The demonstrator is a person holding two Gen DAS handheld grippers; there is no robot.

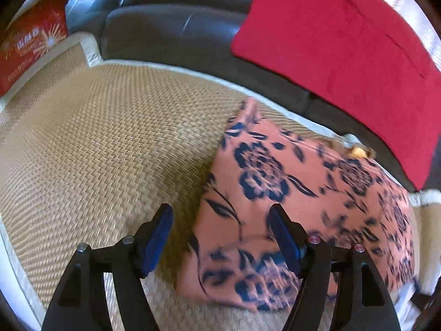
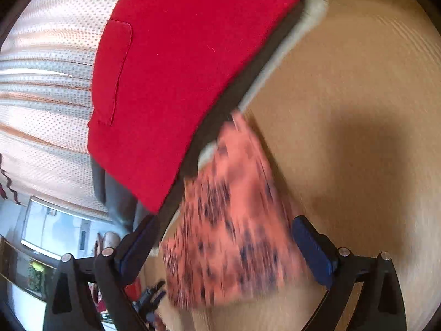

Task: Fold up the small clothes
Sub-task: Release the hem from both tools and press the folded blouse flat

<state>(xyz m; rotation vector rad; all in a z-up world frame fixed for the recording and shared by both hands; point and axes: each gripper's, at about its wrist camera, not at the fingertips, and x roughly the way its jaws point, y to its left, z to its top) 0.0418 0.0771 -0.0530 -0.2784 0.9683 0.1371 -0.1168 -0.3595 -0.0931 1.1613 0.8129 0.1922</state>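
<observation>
A folded salmon-pink garment with dark blue flowers point(image 1: 289, 193) lies on the woven mat point(image 1: 110, 143), its far corner near the mat's white border. My left gripper point(image 1: 220, 209) hovers over the garment's left edge, open. Its blue pads point(image 1: 157, 242) stand wide apart and grip nothing. In the blurred right wrist view the same garment point(image 2: 234, 220) shows below and between the fingers of my right gripper point(image 2: 220, 226). That gripper is open too, with its pads point(image 2: 311, 248) clear of the cloth.
A red cloth point(image 1: 344, 55) is spread over the dark leather sofa point(image 1: 171, 27) just beyond the mat's border. A red printed box point(image 1: 30, 47) stands at the far left. A pale dotted curtain point(image 2: 49, 82) hangs behind the sofa.
</observation>
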